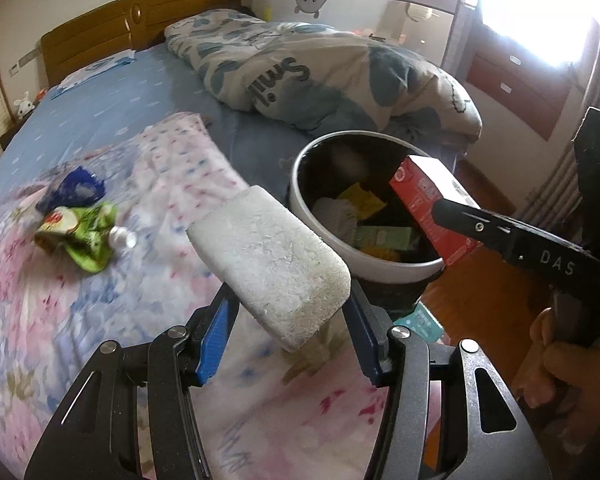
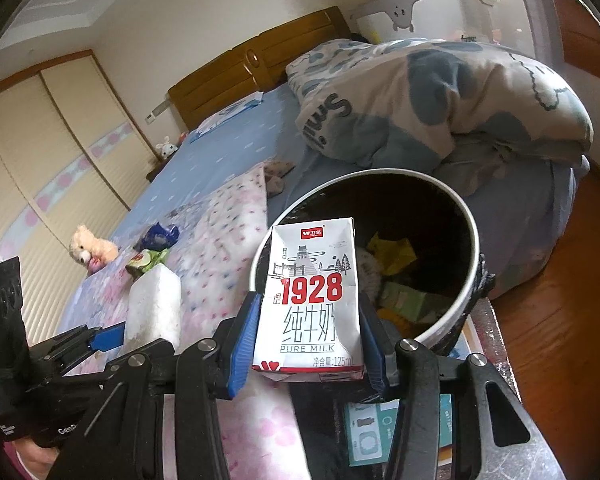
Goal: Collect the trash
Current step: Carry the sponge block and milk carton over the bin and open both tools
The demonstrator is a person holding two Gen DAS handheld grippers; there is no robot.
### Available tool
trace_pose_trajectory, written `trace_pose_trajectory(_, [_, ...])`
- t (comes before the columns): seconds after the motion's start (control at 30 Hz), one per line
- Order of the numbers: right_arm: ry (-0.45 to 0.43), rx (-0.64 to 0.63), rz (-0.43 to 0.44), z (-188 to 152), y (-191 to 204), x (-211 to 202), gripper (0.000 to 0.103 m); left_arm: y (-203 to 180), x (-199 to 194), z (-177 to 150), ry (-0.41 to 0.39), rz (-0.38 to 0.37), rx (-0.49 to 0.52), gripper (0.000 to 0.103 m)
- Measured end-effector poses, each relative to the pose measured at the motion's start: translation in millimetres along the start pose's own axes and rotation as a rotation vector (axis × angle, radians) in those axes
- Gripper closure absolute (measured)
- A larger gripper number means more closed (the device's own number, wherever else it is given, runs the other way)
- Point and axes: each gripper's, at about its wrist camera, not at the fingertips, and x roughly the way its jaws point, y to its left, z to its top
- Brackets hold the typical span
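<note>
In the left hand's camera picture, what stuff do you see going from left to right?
Green wrapper → small white bottle → foam block in the left gripper → bin → milk carton held by the right gripper.

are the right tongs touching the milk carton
Touching. The right wrist view shows the right tongs with both blue pads pressed against the sides of the milk carton.
</note>
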Motion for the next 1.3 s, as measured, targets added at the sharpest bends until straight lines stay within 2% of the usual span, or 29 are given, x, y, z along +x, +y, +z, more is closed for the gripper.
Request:
trace_pose_trajectory(0.6, [0.002, 0.041, -0.02, 29.8, -30.1, 11.7, 0.056, -31.1, 32.3, 40.4, 0.022, -0.041, 0.049, 0.049])
trace_pose_trajectory(1.3, [0.031, 0.077, -0.022, 43.3, -45.3, 29.6, 0.055, -40.7, 55.5, 56.3, 0.046, -0.046, 0.065, 0.044])
